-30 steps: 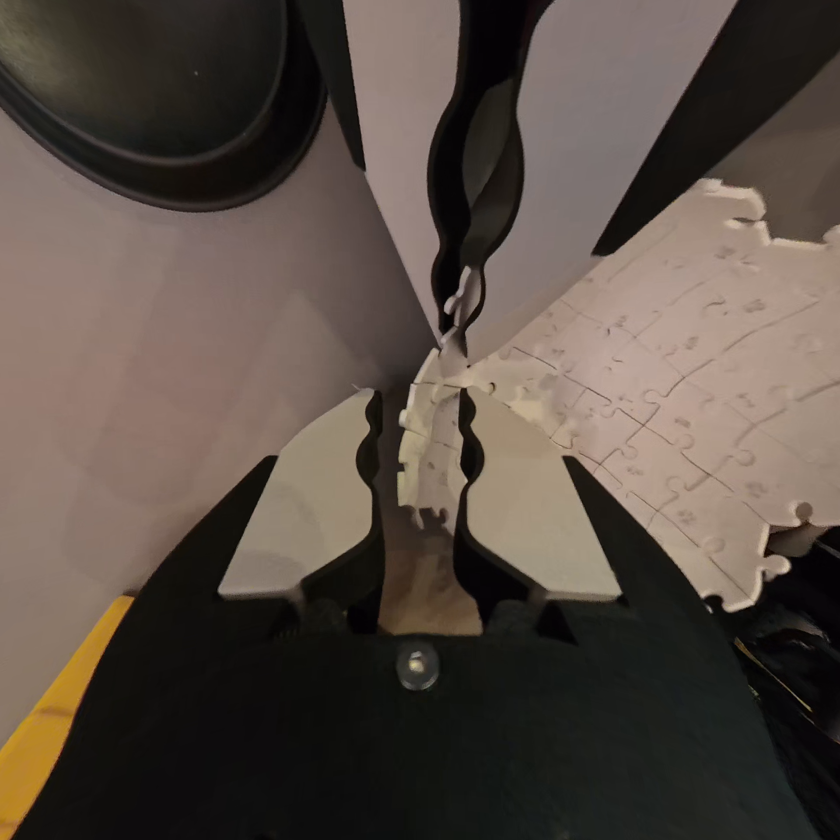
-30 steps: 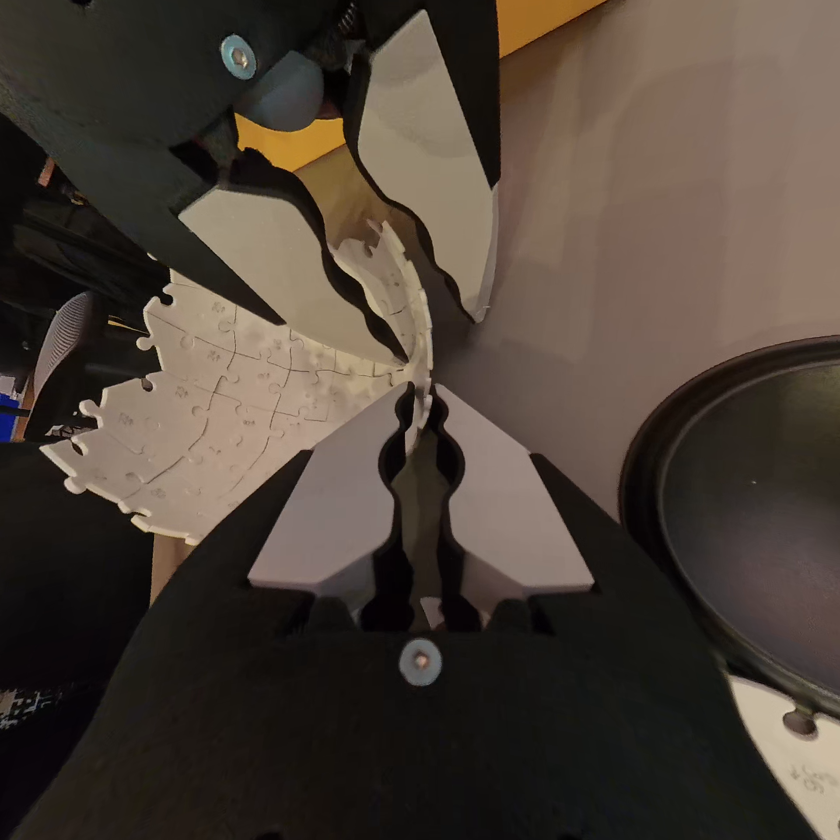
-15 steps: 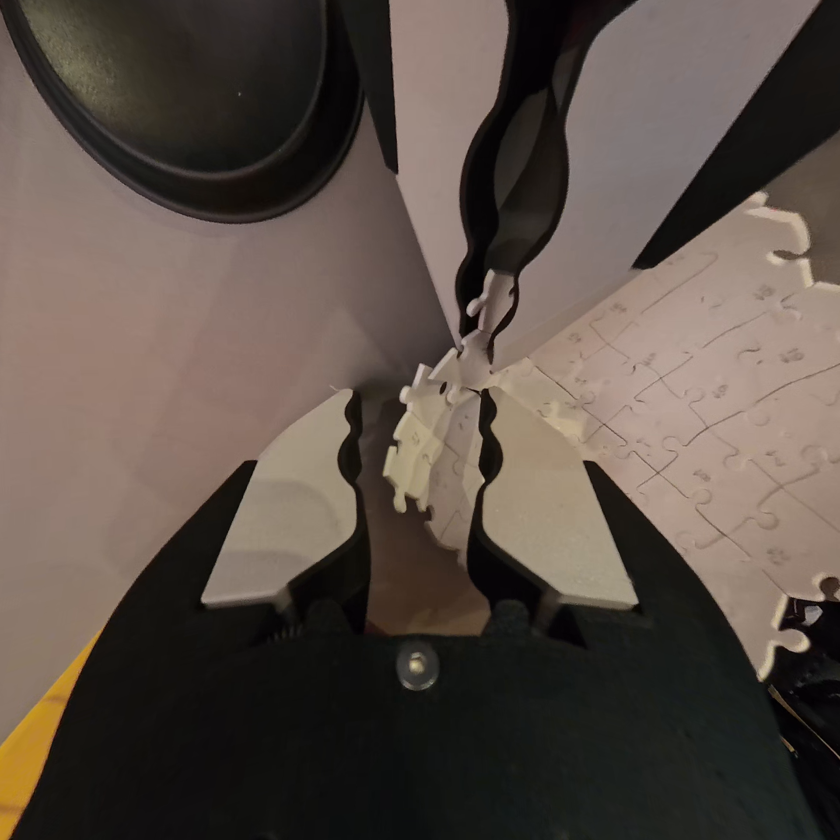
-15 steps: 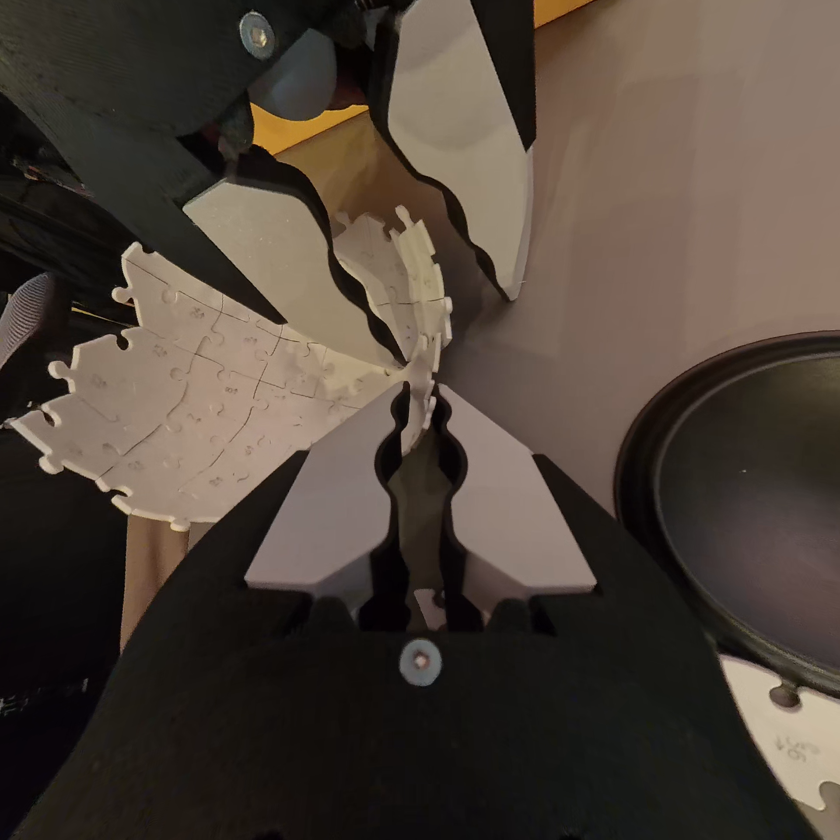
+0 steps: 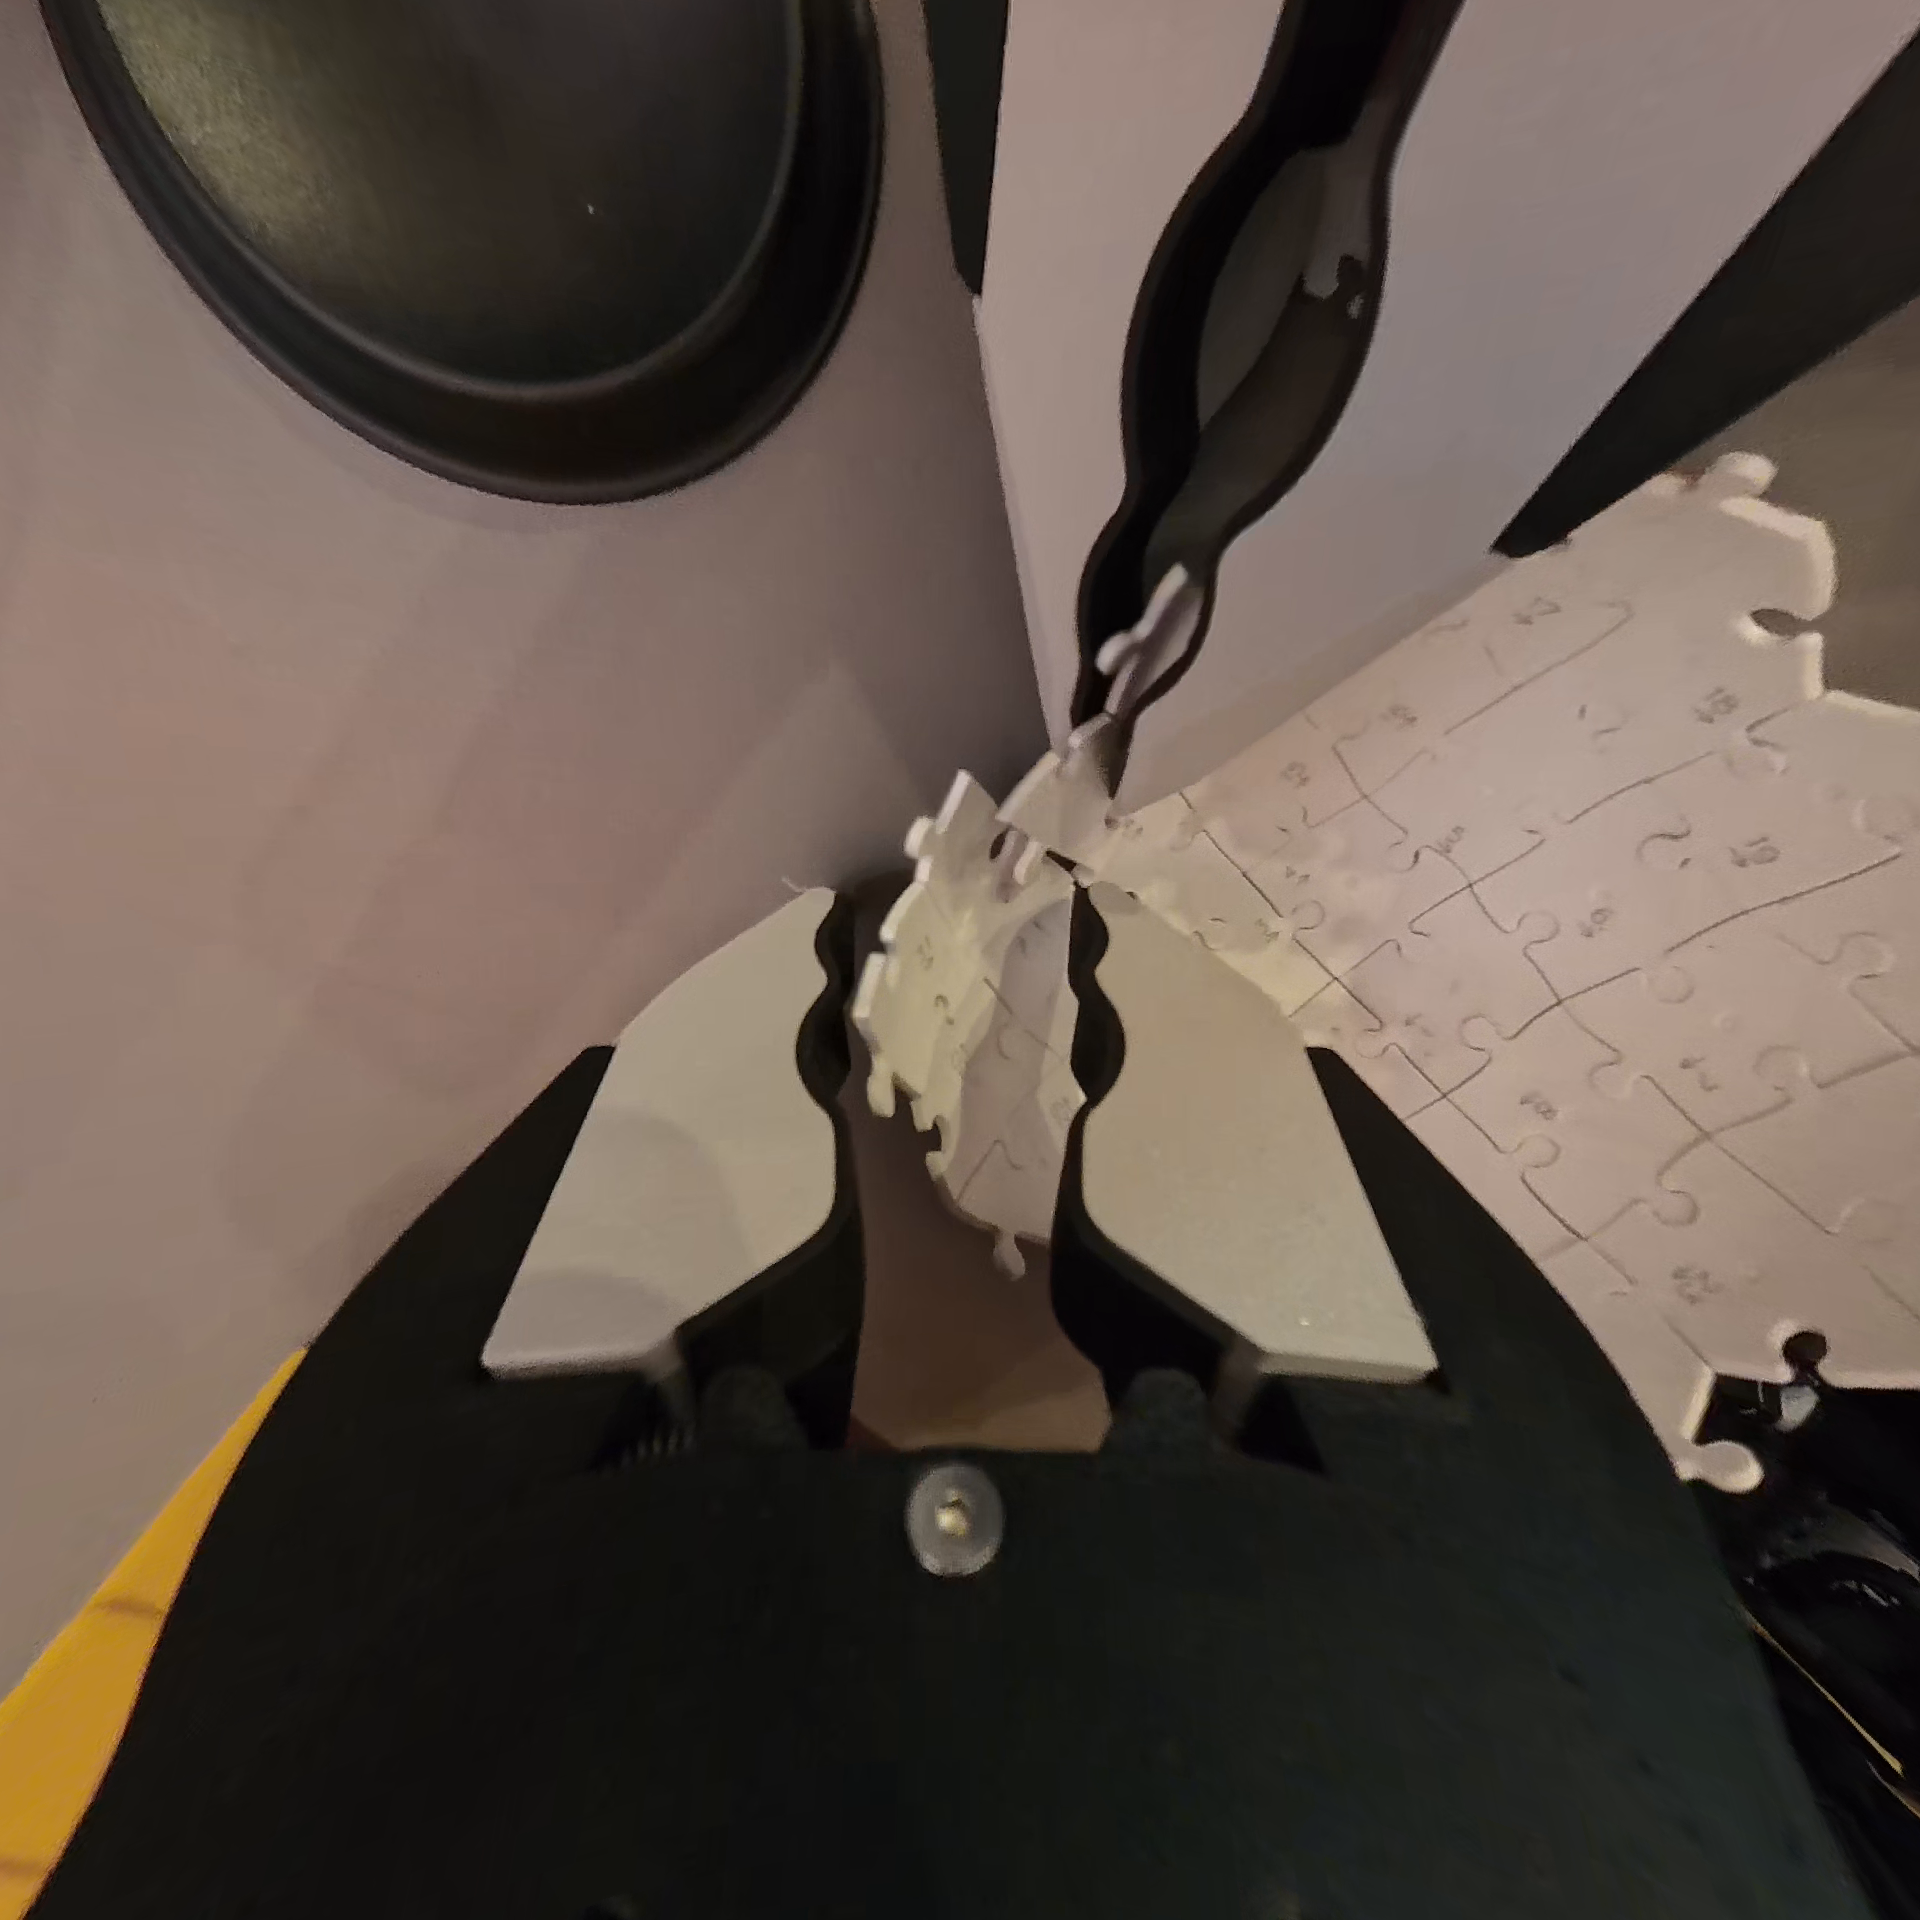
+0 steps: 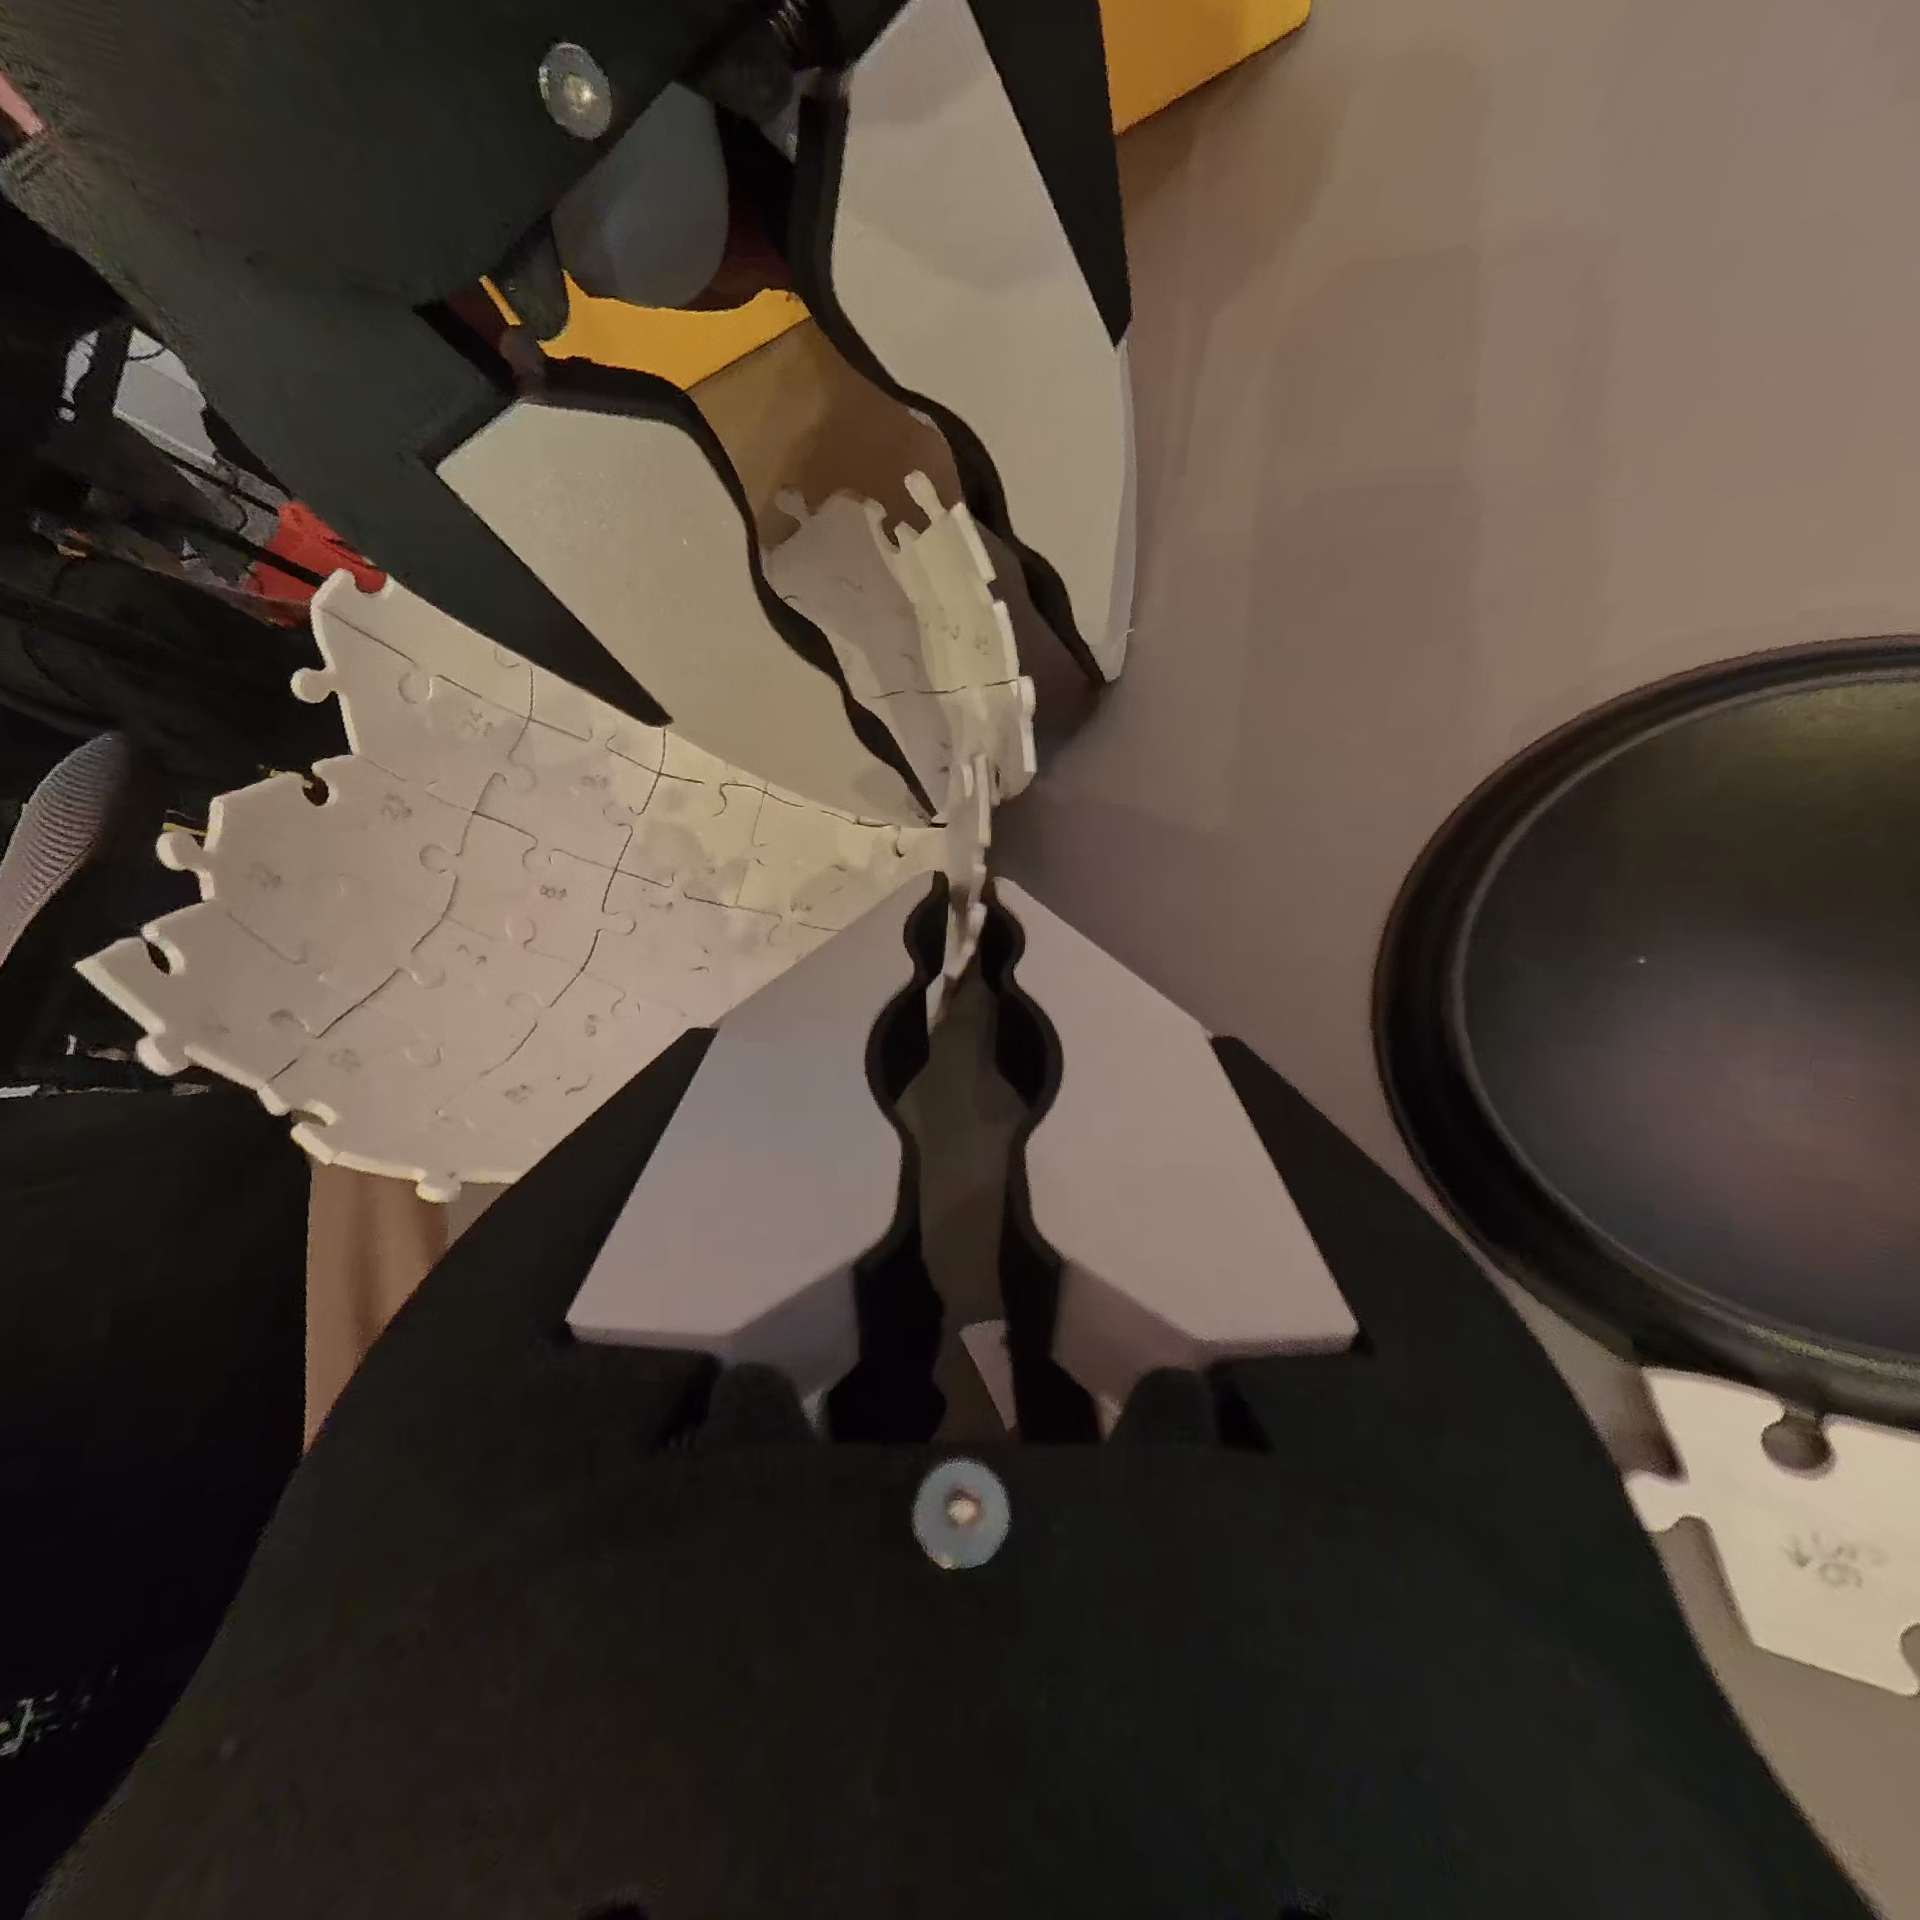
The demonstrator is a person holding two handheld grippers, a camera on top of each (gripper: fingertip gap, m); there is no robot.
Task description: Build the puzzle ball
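Beside the black round tray (image 5: 457, 229), above the grey counter (image 5: 260, 831), the curved white puzzle shell (image 5: 1558, 987) is in the air. The left gripper (image 5: 956, 997) has its jaws apart around the shell's toothed rim; the right-side finger (image 5: 1195, 1143) lies against it. The right gripper (image 6: 961, 935) has its jaws closed on a single puzzle piece (image 6: 966, 883), whose tip meets the shell's edge. A loose piece (image 6: 1808, 1548) lies just beside the tray.
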